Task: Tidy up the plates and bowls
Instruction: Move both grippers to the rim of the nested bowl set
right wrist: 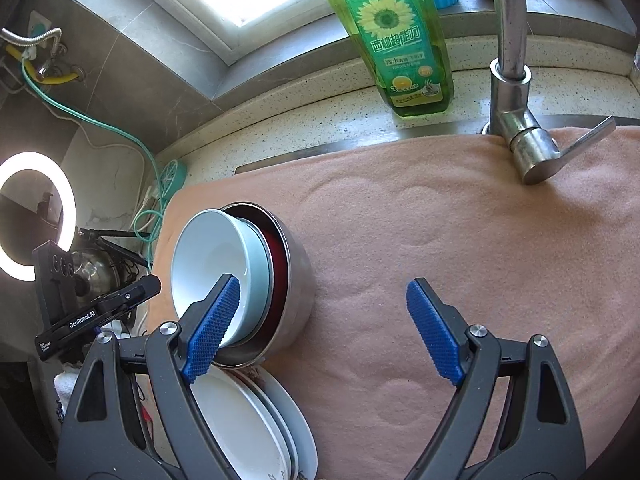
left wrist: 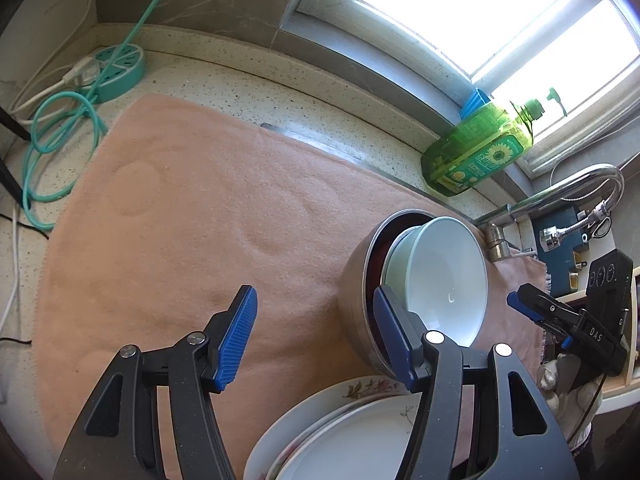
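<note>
Nested bowls sit tilted on the pink cloth [left wrist: 200,220]: a steel bowl [left wrist: 352,300] holds a red one, a pale green one and a white bowl [left wrist: 444,272] on top. Just in front lies a stack of white plates [left wrist: 360,440], one with a flower print. My left gripper [left wrist: 316,336] stands open above the cloth, its right finger in front of the bowls' rim. In the right wrist view the bowls [right wrist: 208,256] and plates [right wrist: 240,420] are at the left. My right gripper [right wrist: 324,330] is open wide, its left pad in front of the white bowl.
A green dish-soap bottle [right wrist: 400,40] and a steel faucet [right wrist: 516,80] stand at the back by the window. At the far left of the counter lie a teal power strip [left wrist: 116,68] and a coiled cable. A ring light [right wrist: 36,216] glows beyond the counter's end.
</note>
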`<state>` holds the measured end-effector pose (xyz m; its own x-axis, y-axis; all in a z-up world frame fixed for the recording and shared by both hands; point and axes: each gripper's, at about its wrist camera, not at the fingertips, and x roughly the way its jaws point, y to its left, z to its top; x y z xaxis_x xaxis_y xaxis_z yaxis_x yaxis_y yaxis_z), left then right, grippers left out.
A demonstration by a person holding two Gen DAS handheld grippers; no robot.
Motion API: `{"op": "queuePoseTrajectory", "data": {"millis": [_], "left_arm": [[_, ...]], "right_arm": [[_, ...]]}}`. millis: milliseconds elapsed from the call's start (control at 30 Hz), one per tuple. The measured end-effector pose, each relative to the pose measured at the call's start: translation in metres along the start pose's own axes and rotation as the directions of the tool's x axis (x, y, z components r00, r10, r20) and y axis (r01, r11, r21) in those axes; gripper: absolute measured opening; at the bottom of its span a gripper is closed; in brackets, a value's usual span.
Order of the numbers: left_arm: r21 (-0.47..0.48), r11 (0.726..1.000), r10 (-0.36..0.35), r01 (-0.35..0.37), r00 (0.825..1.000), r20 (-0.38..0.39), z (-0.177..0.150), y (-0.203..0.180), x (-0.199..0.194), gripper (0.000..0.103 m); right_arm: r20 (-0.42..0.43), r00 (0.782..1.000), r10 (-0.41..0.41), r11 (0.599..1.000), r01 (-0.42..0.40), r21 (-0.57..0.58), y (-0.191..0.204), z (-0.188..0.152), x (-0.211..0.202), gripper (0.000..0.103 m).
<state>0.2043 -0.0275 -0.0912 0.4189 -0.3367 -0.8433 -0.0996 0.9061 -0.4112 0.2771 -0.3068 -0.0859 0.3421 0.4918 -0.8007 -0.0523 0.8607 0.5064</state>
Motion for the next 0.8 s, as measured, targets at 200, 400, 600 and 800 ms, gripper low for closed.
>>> {"op": "queuePoseTrajectory", "data": {"millis": [200, 400, 600, 800], "left_arm": [[-0.018, 0.999, -0.042, 0.042, 0.999, -0.017, 0.003, -0.001, 0.006, 0.057], [-0.023, 0.998, -0.066, 0.065, 0.997, -0.027, 0.004, -0.005, 0.012, 0.037], [-0.022, 0.996, -0.082, 0.081, 0.996, -0.034, 0.005, -0.007, 0.015, 0.029], [-0.015, 0.997, -0.082, 0.081, 0.996, -0.044, 0.006, -0.010, 0.020, 0.023]], "right_arm": [[-0.026, 0.999, 0.024, 0.999, -0.023, 0.031, -0.003, -0.004, 0.010, 0.075], [-0.064, 0.997, 0.048, 0.998, -0.045, 0.050, -0.004, -0.008, 0.020, 0.058], [-0.081, 0.995, 0.055, 0.997, -0.050, 0.053, 0.000, -0.009, 0.027, 0.045], [-0.093, 0.995, 0.043, 0.998, -0.038, 0.049, 0.003, -0.009, 0.032, 0.037]]}}
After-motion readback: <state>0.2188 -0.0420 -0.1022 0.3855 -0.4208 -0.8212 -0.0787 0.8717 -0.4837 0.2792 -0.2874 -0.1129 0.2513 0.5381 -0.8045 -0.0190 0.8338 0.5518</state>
